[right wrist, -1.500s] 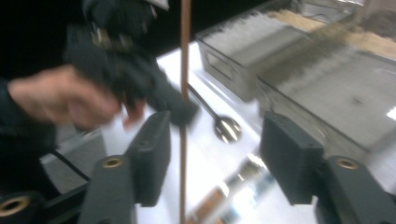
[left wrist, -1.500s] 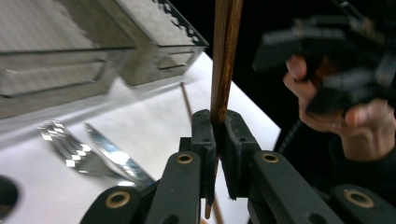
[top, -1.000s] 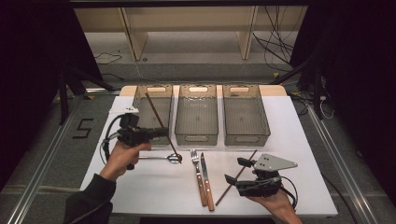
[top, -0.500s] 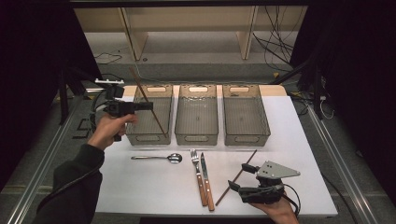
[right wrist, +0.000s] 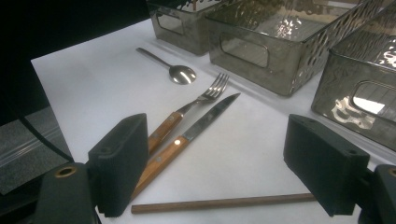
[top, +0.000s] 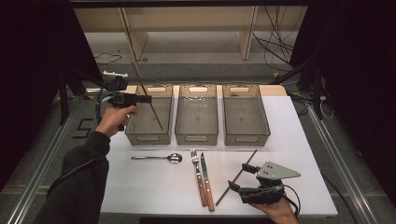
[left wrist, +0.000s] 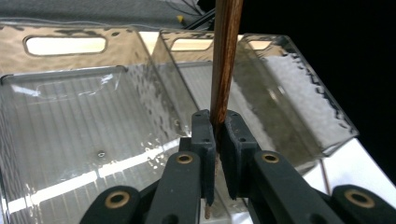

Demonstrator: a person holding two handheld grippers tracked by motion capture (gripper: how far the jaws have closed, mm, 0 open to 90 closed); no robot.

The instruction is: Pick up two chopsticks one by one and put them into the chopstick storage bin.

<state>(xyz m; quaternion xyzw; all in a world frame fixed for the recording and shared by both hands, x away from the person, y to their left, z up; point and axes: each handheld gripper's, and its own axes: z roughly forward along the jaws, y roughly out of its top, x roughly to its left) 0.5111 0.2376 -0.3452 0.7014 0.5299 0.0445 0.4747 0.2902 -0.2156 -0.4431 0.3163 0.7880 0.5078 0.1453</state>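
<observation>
My left gripper [top: 147, 99] hangs over the left rim of the left clear bin [top: 147, 137], shut on a dark wooden chopstick [top: 156, 117]. The stick slants from above the bin's far left corner down into the bin. In the left gripper view the chopstick [left wrist: 225, 60] stands upright, pinched between the pads of the gripper [left wrist: 217, 135], with the bin's wall [left wrist: 70, 140] behind. My right gripper [top: 239, 178] rests low at the front right, open, astride a second chopstick [top: 250, 159] lying on the white mat. In the right gripper view that chopstick [right wrist: 219, 203] lies between the wide-apart jaws of the gripper [right wrist: 222, 161].
A spoon [top: 159, 158], a fork [top: 197, 172] and a wooden-handled knife [top: 206, 182] lie on the white mat [top: 140, 196] in front of the bins. The middle bin [top: 196, 138] and the right bin [top: 246, 138] stand beside the left one. Beyond the mat's edges the floor drops away.
My left gripper has carried its chopstick away from the spoon, up and to the far left, over the left bin's rim. The right gripper has stayed over the lying chopstick.
</observation>
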